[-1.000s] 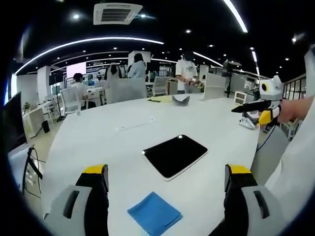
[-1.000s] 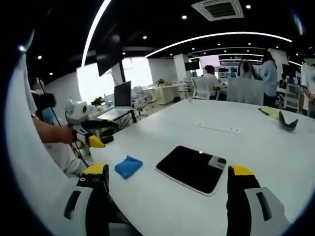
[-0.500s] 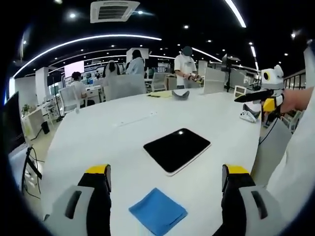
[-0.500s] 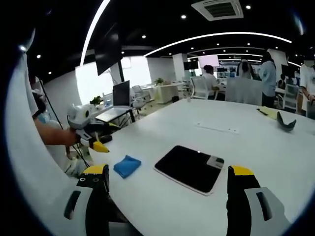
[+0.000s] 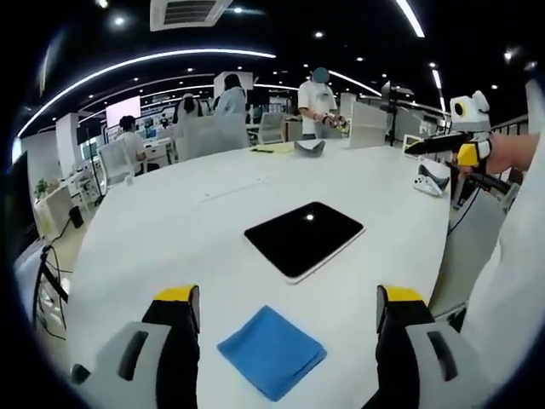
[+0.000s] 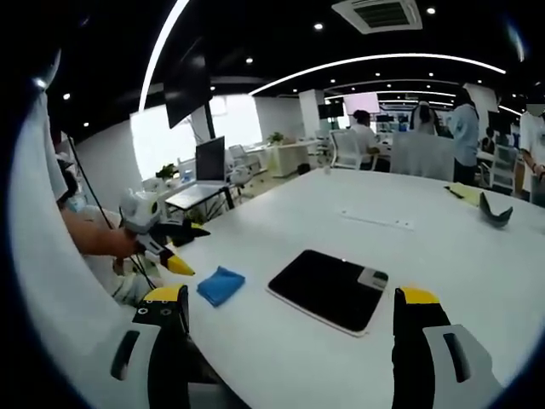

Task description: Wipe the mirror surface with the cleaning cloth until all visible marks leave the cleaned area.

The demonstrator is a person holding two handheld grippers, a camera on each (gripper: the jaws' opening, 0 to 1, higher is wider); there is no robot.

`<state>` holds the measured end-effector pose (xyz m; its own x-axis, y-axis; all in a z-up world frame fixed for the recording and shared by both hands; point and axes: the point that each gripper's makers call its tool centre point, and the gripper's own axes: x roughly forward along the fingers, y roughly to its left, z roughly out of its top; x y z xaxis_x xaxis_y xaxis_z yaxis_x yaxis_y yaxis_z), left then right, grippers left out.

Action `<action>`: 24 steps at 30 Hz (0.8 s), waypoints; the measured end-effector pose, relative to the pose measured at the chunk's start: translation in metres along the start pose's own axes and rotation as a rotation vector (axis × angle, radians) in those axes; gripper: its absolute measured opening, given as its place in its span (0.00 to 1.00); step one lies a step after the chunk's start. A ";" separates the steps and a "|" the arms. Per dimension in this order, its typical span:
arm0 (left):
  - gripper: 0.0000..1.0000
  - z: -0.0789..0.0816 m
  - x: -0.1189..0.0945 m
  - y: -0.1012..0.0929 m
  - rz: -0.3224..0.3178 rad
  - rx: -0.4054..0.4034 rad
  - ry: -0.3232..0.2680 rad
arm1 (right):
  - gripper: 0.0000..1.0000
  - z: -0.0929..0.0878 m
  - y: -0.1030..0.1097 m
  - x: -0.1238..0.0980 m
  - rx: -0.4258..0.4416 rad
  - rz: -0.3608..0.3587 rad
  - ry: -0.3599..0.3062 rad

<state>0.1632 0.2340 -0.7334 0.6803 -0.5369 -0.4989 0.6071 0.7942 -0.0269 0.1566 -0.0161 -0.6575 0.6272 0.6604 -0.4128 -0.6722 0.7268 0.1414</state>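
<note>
Both hand-held grippers stood wide with nothing held: left hand-held gripper (image 5: 281, 311) just above the blue cleaning cloth (image 5: 272, 351), right hand-held gripper (image 6: 289, 311) before the dark mirror (image 6: 328, 290) lying flat on the white table (image 5: 170, 230). I judged wiping unstarted; grasping the cloth came next.

right claw (image 6: 289, 315) jaws apart over table (image 6: 443, 256); mirror (image 6: 328, 288) between; blue cloth (image 6: 220, 285) left

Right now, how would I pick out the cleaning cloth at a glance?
Start at the big white table and find the dark rectangular mirror lying flat on it. The cleaning cloth lies apart from the mirror, near the table's edge: a small, soft blue square, the sole blue thing on the tabletop.
</note>
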 end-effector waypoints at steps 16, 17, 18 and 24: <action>0.75 -0.028 0.013 0.004 -0.014 -0.016 0.057 | 1.00 0.000 -0.004 -0.007 -0.002 -0.017 0.010; 0.74 -0.028 0.013 0.005 -0.015 -0.015 0.059 | 1.00 0.000 -0.004 -0.007 0.000 -0.017 0.008; 0.74 -0.030 0.014 0.005 -0.015 -0.012 0.063 | 1.00 0.000 -0.004 -0.007 0.000 -0.017 0.008; 0.69 -0.045 0.019 0.001 -0.039 0.021 0.102 | 1.00 -0.005 -0.002 -0.005 0.002 -0.014 0.018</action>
<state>0.1585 0.2375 -0.7820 0.6115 -0.5343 -0.5837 0.6412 0.7668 -0.0302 0.1525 -0.0220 -0.6600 0.6295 0.6466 -0.4309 -0.6624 0.7364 0.1374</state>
